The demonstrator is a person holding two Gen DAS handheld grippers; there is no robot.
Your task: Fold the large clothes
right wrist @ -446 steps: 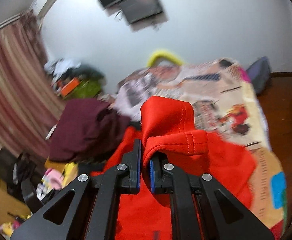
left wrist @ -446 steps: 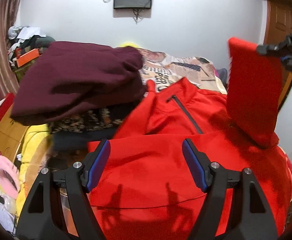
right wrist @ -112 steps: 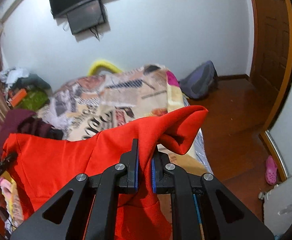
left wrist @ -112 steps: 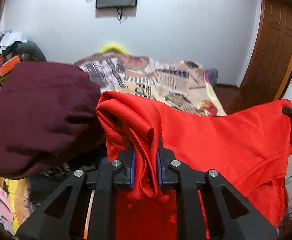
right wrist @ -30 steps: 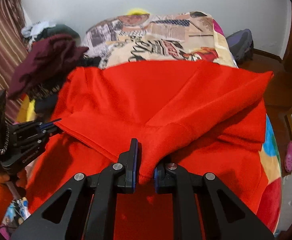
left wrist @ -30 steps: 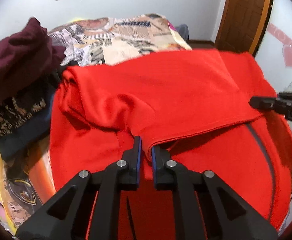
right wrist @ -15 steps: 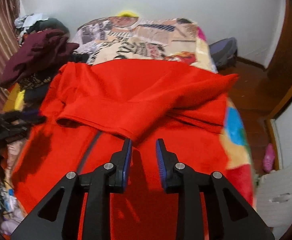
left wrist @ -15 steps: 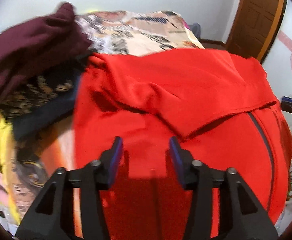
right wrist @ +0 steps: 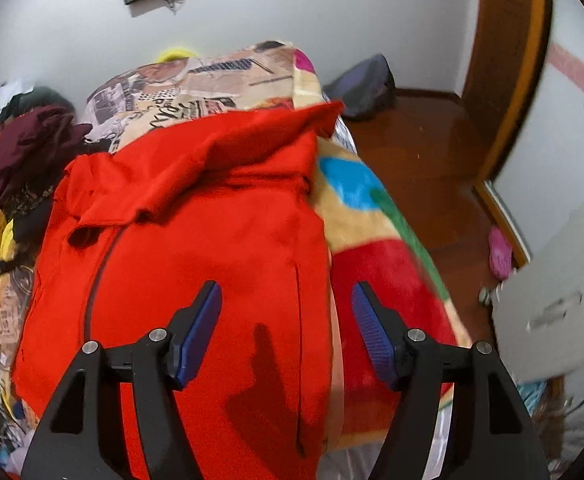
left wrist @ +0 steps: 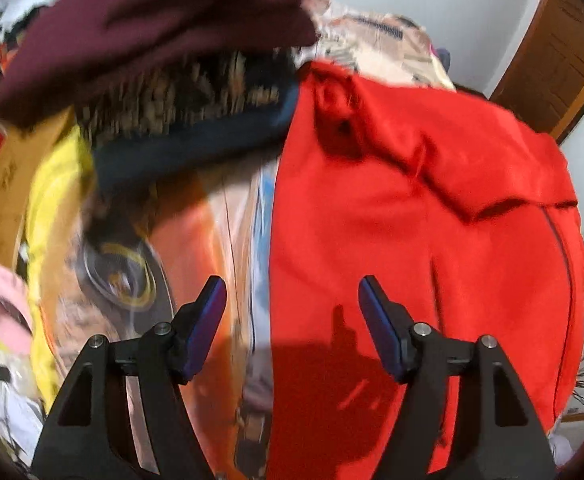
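On bed (right wrist: 376, 216), red jacket (right wrist: 212, 260) folded — both tools opening, empty

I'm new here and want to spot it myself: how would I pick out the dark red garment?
Start at the bed with the colourful blanket. Left of the bright red jacket spread on it sits a heap of clothes. The maroon garment tops that heap, much darker than the jacket.

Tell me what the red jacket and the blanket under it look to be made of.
Red jacket: soft matte knit, probably fleece; it shows a fuzzy nap, limp folds and no sheen. Blanket: plush printed fabric, likely synthetic; its colour patches look fuzzy-edged. Motion blur leaves both uncertain.
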